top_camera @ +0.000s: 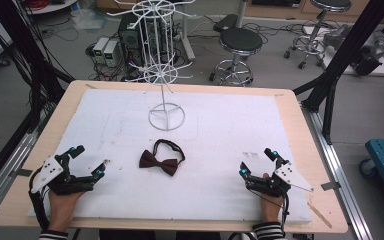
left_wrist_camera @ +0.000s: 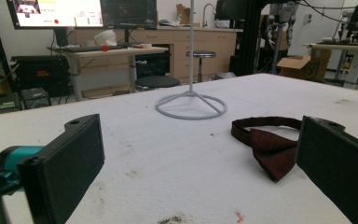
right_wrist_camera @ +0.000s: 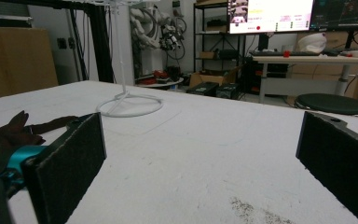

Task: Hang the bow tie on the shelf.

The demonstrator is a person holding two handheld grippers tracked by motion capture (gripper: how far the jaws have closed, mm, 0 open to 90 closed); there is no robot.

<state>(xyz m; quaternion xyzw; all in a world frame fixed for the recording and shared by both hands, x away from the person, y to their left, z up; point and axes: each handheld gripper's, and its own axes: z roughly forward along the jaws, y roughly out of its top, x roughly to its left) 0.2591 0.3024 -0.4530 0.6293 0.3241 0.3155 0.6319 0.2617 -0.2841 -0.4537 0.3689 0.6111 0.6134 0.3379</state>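
1. My left gripper (top_camera: pixel 89 159) rests on the white mat (top_camera: pixel 220 135) near the table's front left corner, jaws spread wide with nothing between them; from its own camera (left_wrist_camera: pixel 196 158) I see bare mat in the gap.
2. My right gripper (top_camera: pixel 256 161) sits near the front right, likewise wide open and empty, also seen in its own view (right_wrist_camera: pixel 200 158).
3. Between the two grippers, a little farther from me, lies a dark red bow tie (top_camera: pixel 159 163) flat on the mat, its dark strap looped behind it. It touches neither gripper.
4. In the left gripper view the bow tie (left_wrist_camera: pixel 272 151) lies just beside the right-hand jaw, partly hidden by it.
5. Beyond the bow tie stands a white wire rack (top_camera: pixel 166 116) with a ring base, upright at the mat's middle back.
6. The mat covers a wooden table (top_camera: pixel 300 125).
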